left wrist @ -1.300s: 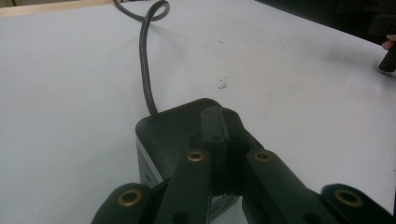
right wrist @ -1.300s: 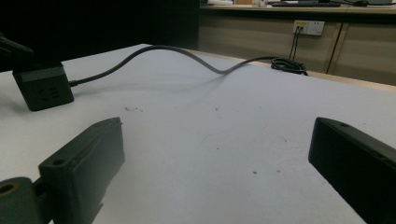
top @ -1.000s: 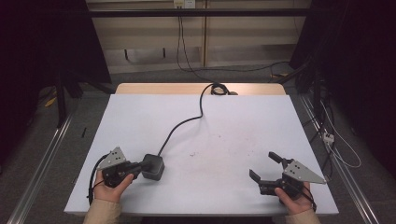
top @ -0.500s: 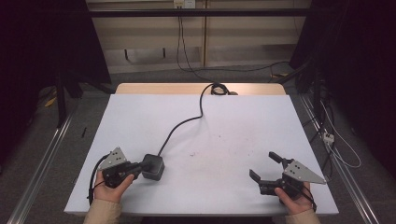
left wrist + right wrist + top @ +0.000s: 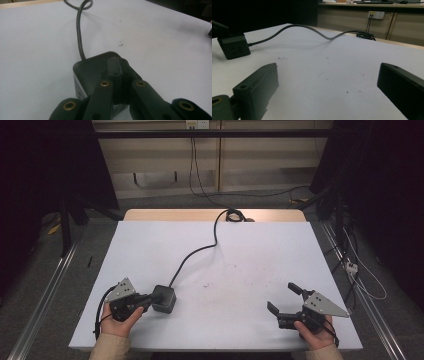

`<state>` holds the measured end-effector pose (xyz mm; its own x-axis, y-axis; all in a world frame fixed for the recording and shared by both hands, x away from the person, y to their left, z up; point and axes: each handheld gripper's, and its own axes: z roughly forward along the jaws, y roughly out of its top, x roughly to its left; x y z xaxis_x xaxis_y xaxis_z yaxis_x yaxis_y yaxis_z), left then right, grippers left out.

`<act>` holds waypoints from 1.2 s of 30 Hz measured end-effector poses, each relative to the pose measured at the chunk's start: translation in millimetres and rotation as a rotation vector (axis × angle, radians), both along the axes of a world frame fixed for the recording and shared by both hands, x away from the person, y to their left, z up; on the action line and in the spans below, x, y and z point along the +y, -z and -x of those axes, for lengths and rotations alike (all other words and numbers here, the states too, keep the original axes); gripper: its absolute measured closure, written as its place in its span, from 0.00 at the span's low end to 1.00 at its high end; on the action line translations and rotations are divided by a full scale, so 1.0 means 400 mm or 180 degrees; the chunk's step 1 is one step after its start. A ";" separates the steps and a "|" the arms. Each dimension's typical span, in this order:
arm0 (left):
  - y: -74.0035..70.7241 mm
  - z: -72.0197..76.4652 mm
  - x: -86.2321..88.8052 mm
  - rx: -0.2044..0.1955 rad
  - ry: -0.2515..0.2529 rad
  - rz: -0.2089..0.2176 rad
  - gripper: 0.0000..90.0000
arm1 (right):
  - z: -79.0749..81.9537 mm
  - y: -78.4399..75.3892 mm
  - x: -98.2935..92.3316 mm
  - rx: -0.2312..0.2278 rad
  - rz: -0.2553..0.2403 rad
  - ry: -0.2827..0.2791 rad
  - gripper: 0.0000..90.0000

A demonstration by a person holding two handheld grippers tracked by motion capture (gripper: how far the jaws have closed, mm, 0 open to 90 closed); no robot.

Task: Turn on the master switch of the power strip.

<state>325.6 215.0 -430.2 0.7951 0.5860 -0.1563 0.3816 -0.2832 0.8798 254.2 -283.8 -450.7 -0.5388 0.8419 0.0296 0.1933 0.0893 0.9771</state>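
Note:
A black power cube (image 5: 164, 298) sits on the white table (image 5: 250, 250) near the front left, and its dark cable (image 5: 192, 254) runs to the far edge. My left gripper (image 5: 153, 299) is shut, jaws pressed together with nothing between them. In the left gripper view its tips (image 5: 118, 62) lie over the top of the cube (image 5: 87, 71), and the cable (image 5: 79, 37) leads away. At the front right, my right gripper (image 5: 283, 297) is open and empty, resting low on the table. Its view (image 5: 328, 72) looks across bare table to the cube (image 5: 234, 48) at the far left.
The cable ends in a small coil (image 5: 232, 215) on the wooden strip at the table's far edge. Wall sockets (image 5: 375, 14) sit on the panel behind. Loose cables (image 5: 352, 265) lie on the floor to the right. Metal rails run along both sides of the table.

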 end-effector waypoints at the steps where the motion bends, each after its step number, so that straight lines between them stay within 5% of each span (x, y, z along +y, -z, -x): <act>1: 0.000 0.000 0.000 0.0010 -0.0010 0.0004 1.00 | 0.000 0.000 0.000 0.0000 -0.0001 0.0001 0.03; 36: -0.003 0.001 -0.004 0.0011 -0.0023 -0.0053 1.00 | -0.001 0.001 0.000 0.0003 0.0010 0.0008 0.03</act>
